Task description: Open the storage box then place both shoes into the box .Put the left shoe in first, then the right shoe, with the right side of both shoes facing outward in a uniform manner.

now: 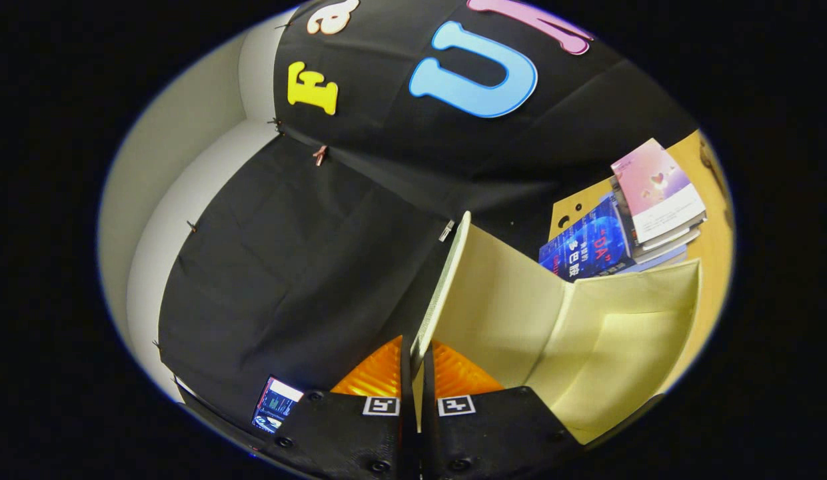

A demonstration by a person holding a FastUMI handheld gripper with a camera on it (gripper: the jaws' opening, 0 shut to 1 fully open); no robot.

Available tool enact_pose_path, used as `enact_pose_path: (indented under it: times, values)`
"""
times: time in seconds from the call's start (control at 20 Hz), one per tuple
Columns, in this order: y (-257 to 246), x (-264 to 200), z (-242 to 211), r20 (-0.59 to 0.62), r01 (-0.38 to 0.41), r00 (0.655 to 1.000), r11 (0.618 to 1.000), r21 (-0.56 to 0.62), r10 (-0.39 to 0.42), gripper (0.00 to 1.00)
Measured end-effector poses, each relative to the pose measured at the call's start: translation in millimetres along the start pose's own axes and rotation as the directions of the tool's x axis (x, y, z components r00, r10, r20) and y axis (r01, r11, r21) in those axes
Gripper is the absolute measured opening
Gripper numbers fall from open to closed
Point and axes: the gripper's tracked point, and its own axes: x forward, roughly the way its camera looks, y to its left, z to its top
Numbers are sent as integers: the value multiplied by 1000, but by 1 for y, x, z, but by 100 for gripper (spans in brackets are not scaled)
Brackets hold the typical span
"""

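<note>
The gripper [416, 373] is closed on the lid [446, 280] of the storage box; both fingers pinch the lid's thin front edge, which runs straight ahead between them and away from the camera; the lid stands on edge, its pale inner face turned to the right; the open box [626, 333] lies right of the fingers, touching the lid along a fold, its cream inside bare; no shoe seen inside it, so I judge the opening step is in hand and the shoe steps not yet begun; what matters for the coming move: the lid's long edge lines up with the fingers and its hinge is off to the right, so the swing goes about that fold line; a stack of books [626, 227] sits on the wooden table [710, 253] beyond the box; a small lit screen [276, 403] sits just left of the fingers.
</note>
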Motion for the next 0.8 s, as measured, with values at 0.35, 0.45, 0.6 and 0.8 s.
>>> enact_pose_path:
  times: [0.35, 0.45, 0.6, 0.8]
  values:
    - [-10, 94, -47, -91, 74, 993, 997, 20, -72, 6]
    - [-19, 114, -62, -112, 105, 989, 994, 30, -101, 6]
    - [-37, 137, -85, -154, 159, 977, 986, 44, -150, 6]
    - [-58, 154, -109, -205, 208, 960, 977, 54, -193, 6]
